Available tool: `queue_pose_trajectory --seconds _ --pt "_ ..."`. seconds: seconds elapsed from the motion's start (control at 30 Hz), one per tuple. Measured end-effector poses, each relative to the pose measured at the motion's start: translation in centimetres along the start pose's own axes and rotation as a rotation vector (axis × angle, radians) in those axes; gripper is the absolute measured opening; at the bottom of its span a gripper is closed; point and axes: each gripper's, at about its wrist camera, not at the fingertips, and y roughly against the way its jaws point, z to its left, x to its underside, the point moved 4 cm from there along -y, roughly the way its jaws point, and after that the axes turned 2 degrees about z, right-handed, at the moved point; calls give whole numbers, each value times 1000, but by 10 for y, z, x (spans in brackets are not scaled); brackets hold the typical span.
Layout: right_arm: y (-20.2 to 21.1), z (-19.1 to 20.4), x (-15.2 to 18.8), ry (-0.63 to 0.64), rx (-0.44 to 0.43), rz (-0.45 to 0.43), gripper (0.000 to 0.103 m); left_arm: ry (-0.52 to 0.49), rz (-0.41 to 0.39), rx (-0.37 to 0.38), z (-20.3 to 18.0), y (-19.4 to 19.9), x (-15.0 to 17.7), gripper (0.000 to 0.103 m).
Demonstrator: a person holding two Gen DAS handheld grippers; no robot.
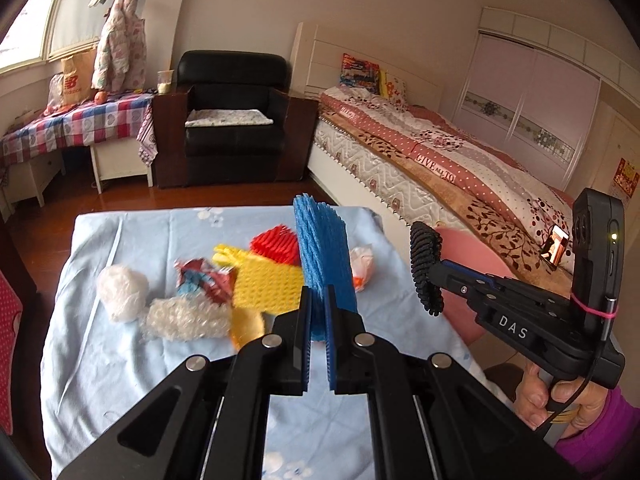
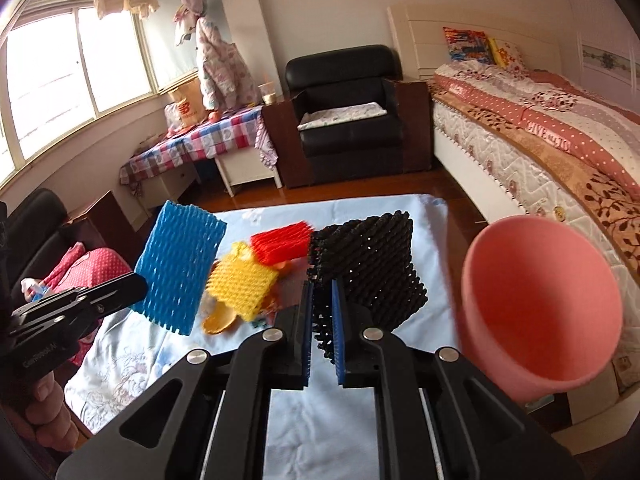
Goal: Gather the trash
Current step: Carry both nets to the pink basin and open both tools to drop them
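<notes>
Table with pale blue cloth: loose trash heaped mid-top. Pink bin at right edge, mouth tilted toward grippers, likely drop target. Left gripper clamps blue foam net upright, off cloth. Right gripper pinches black foam net, lifted beside bin. Yellow net, red net, bubble wrap left on cloth.

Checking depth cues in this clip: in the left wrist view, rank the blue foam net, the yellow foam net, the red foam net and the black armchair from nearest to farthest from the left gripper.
1. Blue foam net: clamped in the left gripper.
2. Yellow foam net: on the table, just left.
3. Red foam net: behind the yellow one.
4. Black armchair: across the room.
</notes>
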Motion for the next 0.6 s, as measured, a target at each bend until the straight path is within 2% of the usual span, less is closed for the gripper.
queue_pose_trajectory --seconds 0.33,0.6 --pt "6 -68 -12 -76 156 -5 9 -93 -14 63 -66 -34 -32 5" --pt "5 -123 -15 -145 244 1 9 -158 14 91 -119 -71 -43 5"
